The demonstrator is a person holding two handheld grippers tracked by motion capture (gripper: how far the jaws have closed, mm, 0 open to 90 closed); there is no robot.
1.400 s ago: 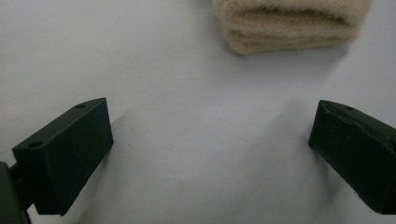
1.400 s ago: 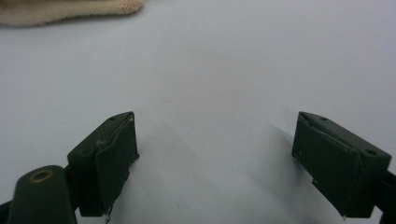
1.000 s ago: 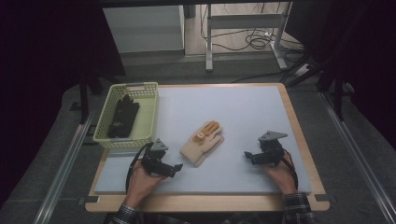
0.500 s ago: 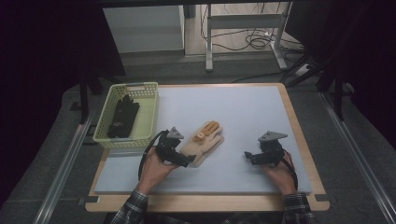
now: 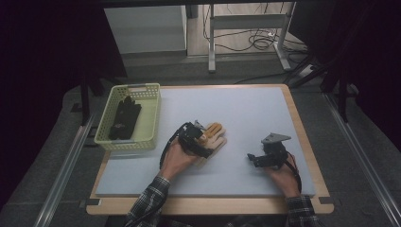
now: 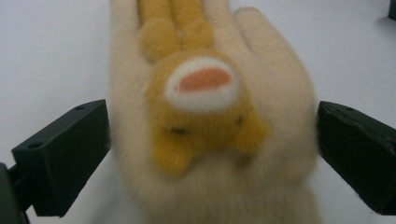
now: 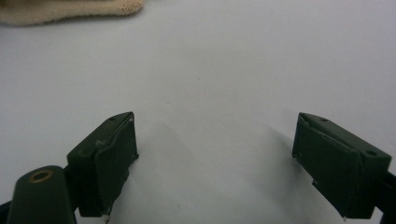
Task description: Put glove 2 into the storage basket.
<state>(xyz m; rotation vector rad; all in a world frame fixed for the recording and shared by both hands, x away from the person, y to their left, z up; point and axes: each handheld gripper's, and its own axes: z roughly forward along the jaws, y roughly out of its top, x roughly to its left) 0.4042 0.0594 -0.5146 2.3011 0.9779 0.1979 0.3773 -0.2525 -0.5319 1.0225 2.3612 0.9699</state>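
Note:
A cream and orange plush glove (image 5: 213, 136) lies on the white mat (image 5: 246, 109) near the middle of the table. My left gripper (image 5: 198, 142) sits over its cuff end, open. In the left gripper view the glove (image 6: 210, 116) lies between the two spread jaws, which stand on either side of its wrist without squeezing it. My right gripper (image 5: 257, 160) rests open on the mat at the right, apart from the glove. The right gripper view has bare mat between its jaws and the glove's edge (image 7: 70, 11) at the top left.
A yellow-green basket (image 5: 153, 118) stands at the table's left edge with a black glove (image 5: 124, 118) inside. The wooden table rim (image 5: 302, 123) runs round the mat. Metal rails flank the table; table legs and cables lie beyond the far edge.
My left gripper has moved right and forward from the mat's front left until its jaws straddle the plush glove. The right gripper has stayed still.

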